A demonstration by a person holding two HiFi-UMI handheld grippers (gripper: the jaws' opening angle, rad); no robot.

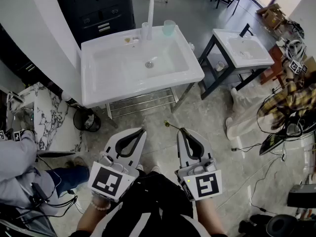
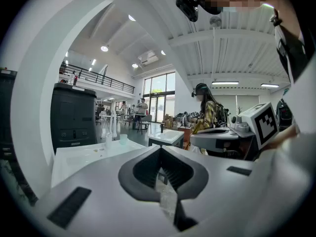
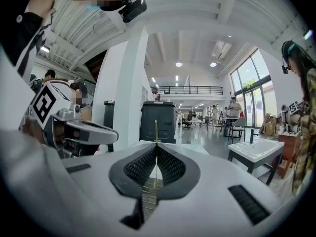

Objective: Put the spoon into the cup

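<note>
**Two hand-held grippers before a white basin, spoon gripped in the right one**

At far left, a seated person's grey sleeve (image 1: pixel 15 164) shows beside a marbled slab (image 1: pixel 47 115). A black cabinet (image 1: pixel 98 9) stands behind the large white basin (image 1: pixel 113 68), which rests on a metal frame in the middle of the floor.

At the basin's back rim stands a tall white faucet (image 1: pixel 150 14). Just to its right is the pale, see-through cup (image 1: pixel 169 27), upright. From the left gripper view, the same cup (image 2: pixel 123 138) shows small on the far edge of the basin.

The left gripper (image 1: pixel 143 130) is held low in front of the basin and nearly level. Its fingers are clenched tip to tip, with nothing between them (image 2: pixel 160 148).

The right gripper (image 1: pixel 181 130) is held beside the left one, at the same height. Its jaws are pressed together on the thin, gold-coloured spoon (image 1: pixel 173 126). The spoon's slim end juts past the tips, toward the left gripper. From the right gripper view, the spoon (image 3: pixel 156 132) appears as a narrow upright line rising above the closed pads. It is in the air over the tiled floor, well apart from the cup.

Further right stands a smaller white basin (image 1: pixel 261 58) on a dark frame. Beyond it is a person in a yellow plaid shirt (image 1: pixel 284 100).
</note>
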